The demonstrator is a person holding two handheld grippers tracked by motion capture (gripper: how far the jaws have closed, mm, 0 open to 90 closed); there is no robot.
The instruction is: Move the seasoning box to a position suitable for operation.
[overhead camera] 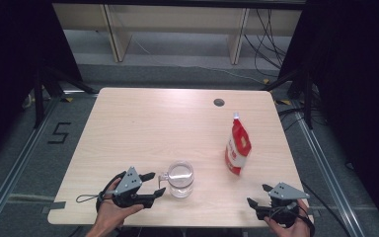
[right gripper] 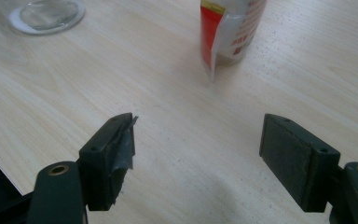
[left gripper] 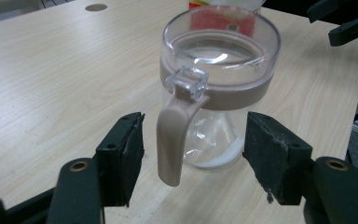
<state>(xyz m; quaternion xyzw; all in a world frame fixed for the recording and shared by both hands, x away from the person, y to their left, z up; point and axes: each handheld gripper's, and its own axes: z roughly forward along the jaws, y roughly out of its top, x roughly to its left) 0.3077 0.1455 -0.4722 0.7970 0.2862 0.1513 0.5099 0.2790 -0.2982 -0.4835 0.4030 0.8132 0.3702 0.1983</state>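
Pale wood: the table (overhead camera: 143, 123) carries a clear jug and a red-and-white pouch; a round hole (overhead camera: 219, 102) is seen near its far edge.
Jug: a clear glass jug (overhead camera: 180, 178) with a beige collar and a transparent lid stands upright near the near edge, somewhat left of the middle; a little white is seen at its base.
Handle: the beige handle (left gripper: 173, 140) is turned toward the left gripper and hangs free between its jaws, touched by neither.
Pouch: the pouch (overhead camera: 238, 146) stands upright toward the right edge, well apart from the jug.
Left gripper: the left gripper (overhead camera: 154, 183) is held released, jaws spread either side of the handle.
Right gripper: the right gripper (overhead camera: 258, 194) is held released over bare wood near the near right corner, nothing between its jaws.
Step judged: a grasp of the handle appears to be prepared.
Advice: the jaws should be brought further in and centred on the handle, then closed squarely on its flat sides, so that the jug is not tipped or twisted when lifted.
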